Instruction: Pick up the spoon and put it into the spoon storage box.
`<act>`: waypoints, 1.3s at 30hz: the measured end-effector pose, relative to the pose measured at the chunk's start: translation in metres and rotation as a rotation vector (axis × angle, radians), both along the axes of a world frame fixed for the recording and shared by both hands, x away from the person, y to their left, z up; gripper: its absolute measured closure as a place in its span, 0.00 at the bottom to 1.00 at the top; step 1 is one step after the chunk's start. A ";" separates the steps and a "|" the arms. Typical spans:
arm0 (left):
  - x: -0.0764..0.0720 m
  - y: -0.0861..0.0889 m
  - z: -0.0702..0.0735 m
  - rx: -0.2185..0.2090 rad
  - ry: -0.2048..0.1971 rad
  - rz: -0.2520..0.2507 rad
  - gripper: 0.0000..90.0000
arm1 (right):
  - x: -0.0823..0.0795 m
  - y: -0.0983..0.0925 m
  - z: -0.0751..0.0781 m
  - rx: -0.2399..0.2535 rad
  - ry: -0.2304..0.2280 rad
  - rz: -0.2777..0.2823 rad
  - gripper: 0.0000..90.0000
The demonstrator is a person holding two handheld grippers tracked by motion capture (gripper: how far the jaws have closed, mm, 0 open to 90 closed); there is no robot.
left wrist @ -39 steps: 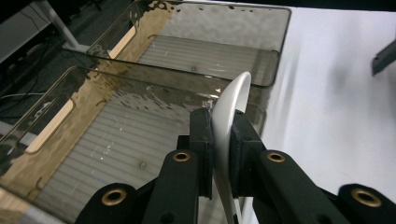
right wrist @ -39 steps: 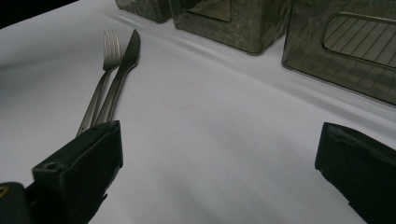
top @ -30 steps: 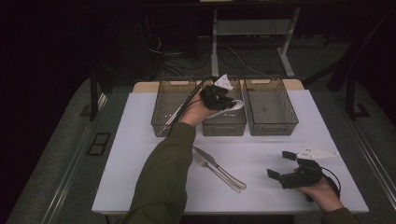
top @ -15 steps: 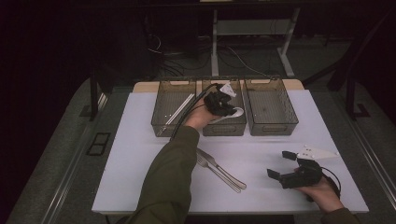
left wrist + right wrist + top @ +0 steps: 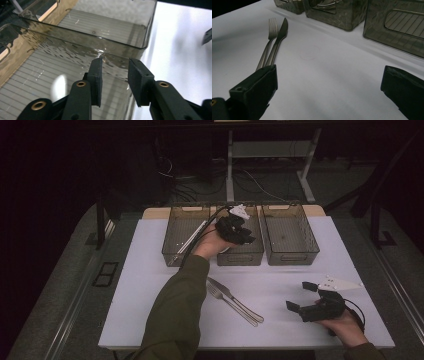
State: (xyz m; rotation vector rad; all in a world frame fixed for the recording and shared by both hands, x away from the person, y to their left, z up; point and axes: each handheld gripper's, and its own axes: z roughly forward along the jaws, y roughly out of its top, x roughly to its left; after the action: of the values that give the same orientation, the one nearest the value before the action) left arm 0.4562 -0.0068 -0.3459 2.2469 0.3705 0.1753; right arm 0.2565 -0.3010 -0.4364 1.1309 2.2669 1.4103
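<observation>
Shifted slightly right over the white table (image 5: 150,285) and middle smoky plastic tray (image 5: 240,257): left black gripper (image 5: 115,61), jaws just parted narrowly, empty. Right black gripper (image 5: 329,70) wide, empty (resting near-right). Risk: clipping the tray wall on withdrawal. Steel knife (image 5: 278,40) and fork (image 5: 268,42) lying near-centre.

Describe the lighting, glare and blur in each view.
High view: lit white table, dark surroundings. Left gripper view: wavy reflections and a bright glare patch on the middle bin. Right gripper view: fork and knife sharp, near jaws soft.

Three bins (image 5: 239,254) wall the far edge; fork (image 5: 227,302) and knife (image 5: 235,298) lie mid-table.
</observation>
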 end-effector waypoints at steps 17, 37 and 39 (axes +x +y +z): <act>-0.052 0.035 0.007 -0.090 -0.005 0.059 0.41 | 0.000 0.000 0.000 -0.004 0.003 -0.002 0.01; -0.112 0.078 -0.021 -0.126 -0.012 0.129 0.23 | 0.000 0.000 0.000 -0.004 0.007 -0.003 0.01; -0.117 0.082 -0.024 -0.128 -0.014 0.135 0.22 | 0.001 0.000 0.000 -0.003 0.004 -0.004 0.01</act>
State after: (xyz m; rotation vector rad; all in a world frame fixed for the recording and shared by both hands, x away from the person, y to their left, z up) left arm 0.3390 0.0752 -0.3698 2.0948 0.5122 0.2318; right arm 0.2570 -0.3009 -0.4368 1.1376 2.2674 1.4035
